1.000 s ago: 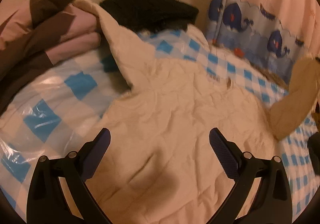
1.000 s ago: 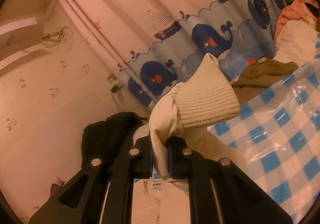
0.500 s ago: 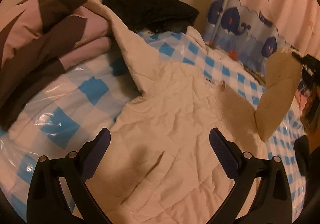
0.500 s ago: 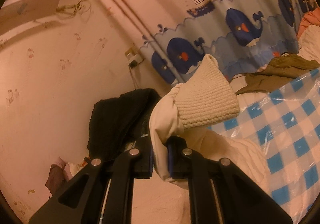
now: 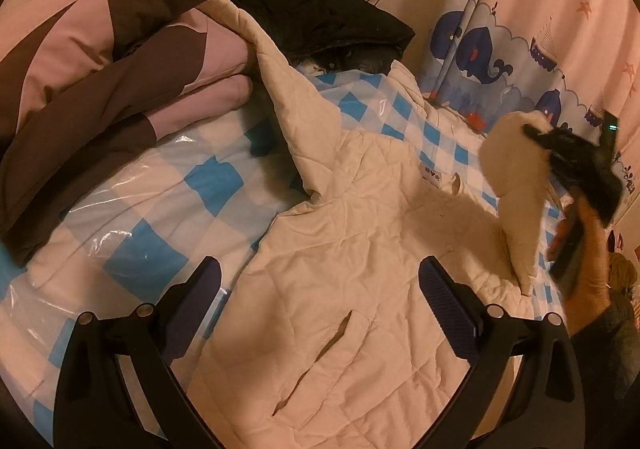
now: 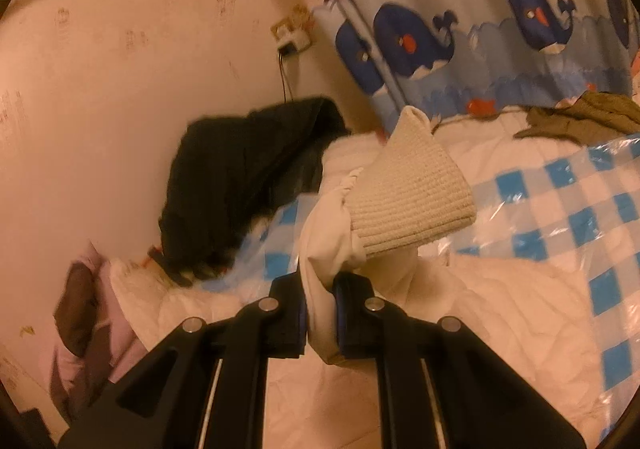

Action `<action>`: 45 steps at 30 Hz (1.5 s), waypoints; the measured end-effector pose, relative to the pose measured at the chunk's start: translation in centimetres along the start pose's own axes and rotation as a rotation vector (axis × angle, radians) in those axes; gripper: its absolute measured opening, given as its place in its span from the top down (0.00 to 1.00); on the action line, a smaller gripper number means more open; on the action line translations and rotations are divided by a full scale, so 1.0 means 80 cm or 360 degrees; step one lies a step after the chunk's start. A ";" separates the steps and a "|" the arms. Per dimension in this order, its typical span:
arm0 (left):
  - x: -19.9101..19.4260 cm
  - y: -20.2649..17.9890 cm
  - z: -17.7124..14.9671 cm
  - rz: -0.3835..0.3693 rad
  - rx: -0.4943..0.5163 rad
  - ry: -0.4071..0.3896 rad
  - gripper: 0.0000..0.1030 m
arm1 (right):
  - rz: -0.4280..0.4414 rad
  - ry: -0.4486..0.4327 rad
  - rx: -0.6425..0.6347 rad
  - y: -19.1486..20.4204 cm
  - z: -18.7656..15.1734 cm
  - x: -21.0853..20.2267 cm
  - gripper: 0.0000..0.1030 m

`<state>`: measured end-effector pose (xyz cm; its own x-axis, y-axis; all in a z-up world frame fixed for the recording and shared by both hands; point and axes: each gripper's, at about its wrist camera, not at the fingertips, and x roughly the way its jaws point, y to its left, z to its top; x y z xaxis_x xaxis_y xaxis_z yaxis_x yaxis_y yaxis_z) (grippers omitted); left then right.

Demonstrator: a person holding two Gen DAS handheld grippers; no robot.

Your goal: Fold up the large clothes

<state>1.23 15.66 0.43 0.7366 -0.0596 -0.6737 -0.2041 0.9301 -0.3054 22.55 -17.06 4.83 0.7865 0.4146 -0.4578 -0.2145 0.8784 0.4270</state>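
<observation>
Fold barely begun: the cream quilted jacket (image 5: pixel 360 289) lies spread front-up on the bed (image 5: pixel 132 217), body unfolded, far sleeve (image 5: pixel 280 61) trailing toward the pink-and-brown bedding (image 5: pixel 100 61). Only the near sleeve (image 6: pixel 408 189) is lifted, its ribbed cuff end pinched in the right hand-held gripper (image 6: pixel 320 309), jaws clamped on the cloth. Left hand-held gripper (image 5: pixel 320 297) hovers over the jacket, jaws wide, empty; room is tight, with the black garment (image 5: pixel 320 9) and wall beyond and the whale curtain (image 5: pixel 520 49) alongside.
</observation>
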 end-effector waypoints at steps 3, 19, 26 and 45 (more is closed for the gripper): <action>0.000 0.004 0.001 0.0006 -0.0005 0.0000 0.08 | -0.0021 0.0064 -0.0044 0.013 -0.024 0.031 0.88; 0.006 0.036 0.008 -0.0025 -0.0123 0.0031 0.08 | 0.0012 0.0718 -0.0449 0.087 -0.190 0.182 0.35; 0.009 0.043 0.009 -0.0031 -0.0164 0.0038 0.08 | 0.0066 0.0444 -0.0233 0.079 -0.154 0.151 0.17; 0.007 0.038 0.093 -0.0183 -0.0150 -0.0141 0.08 | -0.0062 0.0369 0.0521 -0.208 -0.238 -0.093 0.07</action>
<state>5.85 21.16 4.14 0.8115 -0.1276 -0.5703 -0.1718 0.8806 -0.4415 9.24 -30.26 -13.70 0.6307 0.4579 -0.6265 0.0382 0.7880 0.6145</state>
